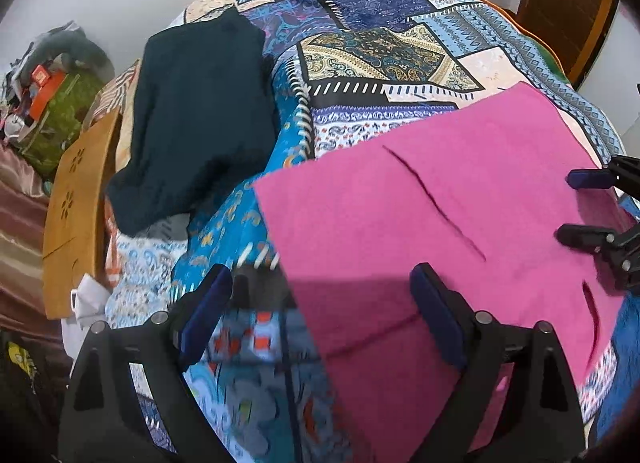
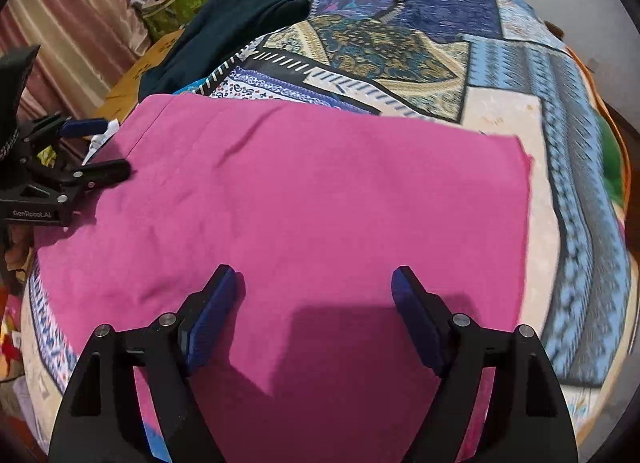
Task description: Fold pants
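The pink pants [image 1: 440, 215] lie flat as a folded rectangle on the patchwork bedspread [image 1: 380, 47]; they fill the middle of the right wrist view [image 2: 320, 199]. My left gripper [image 1: 320, 295] is open and empty, just above the pants' near left corner. My right gripper [image 2: 314, 295] is open and empty over the near edge of the pants. The right gripper also shows at the right edge of the left wrist view [image 1: 580, 207], open. The left gripper also shows at the left edge of the right wrist view [image 2: 104, 147], open at the pants' left edge.
A dark teal garment [image 1: 192, 123] lies in a heap on the bed's left side, also in the right wrist view [image 2: 224, 23]. An orange wooden panel [image 1: 76, 215] stands beside the bed. Cluttered bags and boxes [image 1: 52, 103] sit behind it. A brown door [image 1: 568, 3] is at the far right.
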`<action>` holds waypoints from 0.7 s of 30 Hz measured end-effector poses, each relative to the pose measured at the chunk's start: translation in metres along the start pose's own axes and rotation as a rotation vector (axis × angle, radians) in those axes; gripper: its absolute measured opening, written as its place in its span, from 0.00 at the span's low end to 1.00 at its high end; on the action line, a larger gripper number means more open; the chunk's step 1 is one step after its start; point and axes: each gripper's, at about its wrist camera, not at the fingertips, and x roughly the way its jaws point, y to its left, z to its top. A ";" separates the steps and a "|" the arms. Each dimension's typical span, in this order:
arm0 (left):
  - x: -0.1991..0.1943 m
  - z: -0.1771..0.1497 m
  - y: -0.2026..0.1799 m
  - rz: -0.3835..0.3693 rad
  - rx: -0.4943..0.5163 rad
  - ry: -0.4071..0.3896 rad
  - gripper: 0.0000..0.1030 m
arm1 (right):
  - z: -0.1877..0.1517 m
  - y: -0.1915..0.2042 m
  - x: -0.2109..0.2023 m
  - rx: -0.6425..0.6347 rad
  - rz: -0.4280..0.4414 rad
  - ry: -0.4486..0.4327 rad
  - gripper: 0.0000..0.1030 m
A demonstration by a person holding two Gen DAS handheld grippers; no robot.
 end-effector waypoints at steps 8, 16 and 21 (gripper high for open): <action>-0.021 -0.023 -0.006 -0.014 -0.026 -0.043 0.89 | -0.036 -0.013 -0.024 0.071 -0.053 -0.037 0.80; -0.041 -0.041 -0.005 0.003 -0.040 -0.092 0.89 | -0.058 -0.017 -0.041 0.082 -0.117 -0.053 0.81; -0.053 -0.047 0.010 -0.027 -0.133 -0.077 0.89 | -0.053 -0.009 -0.052 0.067 -0.140 -0.089 0.81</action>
